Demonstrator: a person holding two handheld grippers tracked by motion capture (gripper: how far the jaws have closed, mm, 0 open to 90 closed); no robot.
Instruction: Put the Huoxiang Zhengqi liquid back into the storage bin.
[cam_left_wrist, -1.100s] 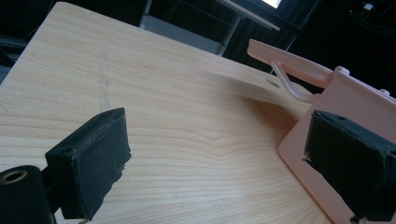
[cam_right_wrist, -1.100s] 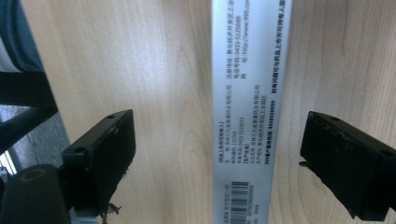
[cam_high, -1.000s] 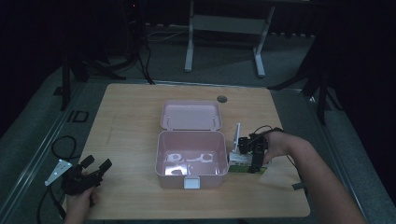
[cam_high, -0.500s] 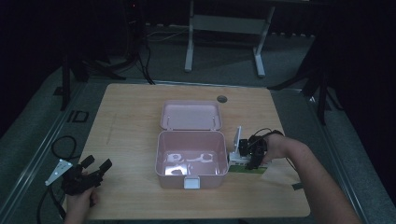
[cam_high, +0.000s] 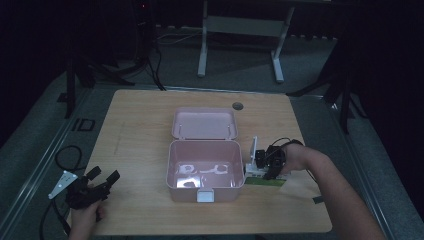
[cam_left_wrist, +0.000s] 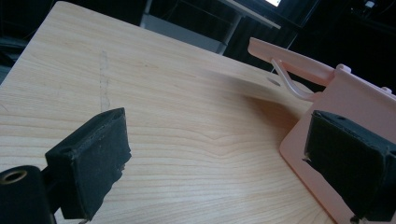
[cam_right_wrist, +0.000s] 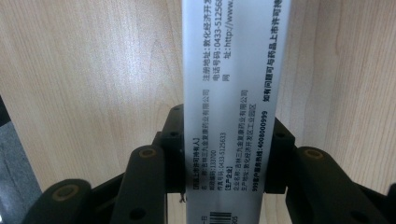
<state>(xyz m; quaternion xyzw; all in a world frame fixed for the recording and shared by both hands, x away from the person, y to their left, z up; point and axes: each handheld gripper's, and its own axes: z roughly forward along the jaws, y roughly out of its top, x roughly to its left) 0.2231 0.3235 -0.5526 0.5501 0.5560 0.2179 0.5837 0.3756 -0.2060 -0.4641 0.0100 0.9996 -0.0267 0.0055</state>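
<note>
A light cardboard medicine box (cam_right_wrist: 233, 112), easily crushed and best taken across its narrow sides, is pinched by the right gripper (cam_high: 264, 162) just beside the open pink case (cam_high: 202, 170), while the left gripper (cam_high: 92, 185) is held spread over the table (cam_left_wrist: 177, 140).

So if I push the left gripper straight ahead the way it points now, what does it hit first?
Probably the pink box: its wall sits just beyond the right-hand jaw of the open left gripper. Elsewhere ahead is bare table, though depth is hard to judge.
</note>
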